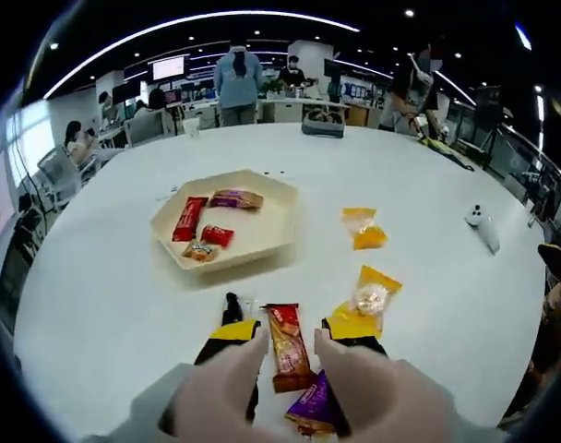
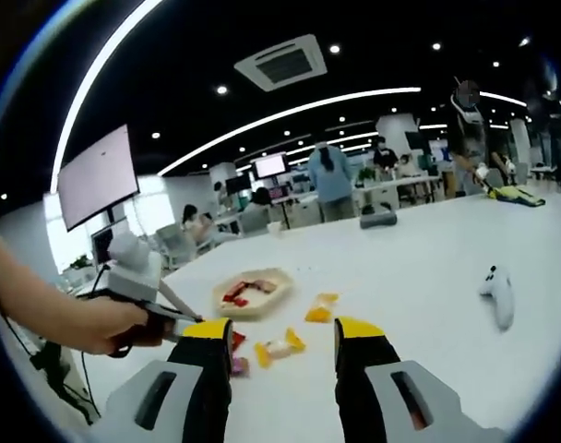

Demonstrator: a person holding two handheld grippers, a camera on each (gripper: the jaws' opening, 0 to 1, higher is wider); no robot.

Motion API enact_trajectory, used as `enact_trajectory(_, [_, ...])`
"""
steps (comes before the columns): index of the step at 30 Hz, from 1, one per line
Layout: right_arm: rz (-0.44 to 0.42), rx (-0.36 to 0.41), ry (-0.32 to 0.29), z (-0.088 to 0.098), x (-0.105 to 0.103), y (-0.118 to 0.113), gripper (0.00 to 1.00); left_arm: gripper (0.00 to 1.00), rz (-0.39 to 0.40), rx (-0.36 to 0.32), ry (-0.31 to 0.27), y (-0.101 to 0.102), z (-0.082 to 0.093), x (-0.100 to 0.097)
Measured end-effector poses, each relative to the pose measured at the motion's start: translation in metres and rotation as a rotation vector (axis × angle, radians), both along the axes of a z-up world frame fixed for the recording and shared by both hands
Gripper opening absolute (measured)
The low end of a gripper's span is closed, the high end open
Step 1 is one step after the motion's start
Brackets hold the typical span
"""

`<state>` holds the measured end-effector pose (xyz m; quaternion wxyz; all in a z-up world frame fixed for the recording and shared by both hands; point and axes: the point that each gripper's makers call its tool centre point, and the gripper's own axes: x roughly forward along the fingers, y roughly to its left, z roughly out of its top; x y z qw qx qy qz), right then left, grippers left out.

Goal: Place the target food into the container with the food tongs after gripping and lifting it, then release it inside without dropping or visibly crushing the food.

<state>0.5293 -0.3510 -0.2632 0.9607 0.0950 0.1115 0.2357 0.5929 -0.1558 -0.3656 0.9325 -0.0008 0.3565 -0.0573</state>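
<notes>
Orange-wrapped bar [image 1: 288,347] lies flat beside beige tray [image 1: 262,235].

This is a large open-plan office. Long curved white light strips [image 2: 290,113] and small round spotlights run across a black ceiling, beside a square white air-conditioning vent [image 2: 281,62]. Flat wall screens [image 2: 97,175] glow, people sit at desks with grey office chairs [image 1: 57,171], and a broad round white table [image 1: 428,175] fills the foreground.

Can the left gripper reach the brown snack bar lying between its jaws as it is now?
Probably yes. The left gripper is open, with the brown snack bar between its jaws on the white table; nothing covers it.
</notes>
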Motion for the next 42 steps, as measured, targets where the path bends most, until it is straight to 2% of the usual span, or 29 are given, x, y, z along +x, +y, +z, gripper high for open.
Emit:
enact_trajectory(3, [0.048, -0.039, -0.019, -0.001, -0.007, 0.005, 0.44, 0.25, 0.01, 0.0, -0.001, 0.0, -0.001, 0.0])
enact_trajectory(5, [0.059, -0.048, 0.01, -0.012, -0.011, 0.005, 0.44, 0.25, 0.005, 0.032, -0.006, 0.0, -0.003, 0.001])
enact_trajectory(10, [0.059, -0.044, 0.04, -0.021, -0.022, 0.003, 0.44, 0.24, 0.014, 0.038, -0.031, 0.0, -0.007, 0.004])
enact_trajectory(12, [0.042, -0.034, 0.058, -0.024, -0.024, 0.001, 0.44, 0.24, 0.012, 0.03, -0.013, -0.003, -0.01, 0.003])
enact_trajectory(14, [0.033, -0.022, 0.078, -0.028, -0.026, 0.0, 0.44, 0.25, -0.004, 0.057, -0.024, -0.003, -0.013, 0.007])
enact_trajectory(16, [0.04, -0.029, 0.086, -0.031, -0.026, 0.001, 0.44, 0.25, 0.002, 0.041, -0.004, -0.005, -0.019, 0.008])
enact_trajectory(17, [0.042, -0.031, 0.085, -0.031, -0.026, 0.001, 0.44, 0.25, 0.004, 0.039, -0.001, -0.005, -0.022, 0.008])
enact_trajectory(18, [0.047, -0.034, 0.085, -0.031, -0.026, 0.002, 0.44, 0.25, -0.008, 0.069, -0.019, -0.005, -0.022, 0.01])
enact_trajectory(22, [0.061, -0.043, 0.084, -0.029, -0.023, 0.002, 0.43, 0.24, -0.031, 0.067, 0.023, -0.006, -0.032, 0.01])
enact_trajectory(23, [0.063, -0.045, 0.083, -0.028, -0.022, 0.002, 0.43, 0.25, -0.01, 0.045, 0.01, -0.005, -0.029, 0.012])
enact_trajectory(24, [0.065, -0.048, 0.082, -0.027, -0.02, 0.002, 0.43, 0.25, 0.007, 0.021, 0.032, -0.004, -0.03, 0.011])
enact_trajectory(30, [0.066, -0.044, 0.079, -0.025, -0.015, 0.003, 0.43, 0.24, -0.044, 0.045, 0.01, -0.005, -0.029, 0.013])
enact_trajectory(33, [0.072, -0.045, 0.08, -0.026, -0.015, 0.006, 0.43, 0.2, -0.075, 0.043, 0.02, -0.008, -0.03, 0.013])
enact_trajectory(36, [0.081, -0.042, 0.084, -0.028, -0.015, 0.011, 0.42, 0.19, -0.072, 0.006, 0.033, -0.005, -0.031, 0.014])
enact_trajectory(42, [0.078, -0.032, 0.081, -0.026, -0.019, 0.013, 0.41, 0.19, -0.103, 0.019, 0.009, -0.008, -0.03, 0.012])
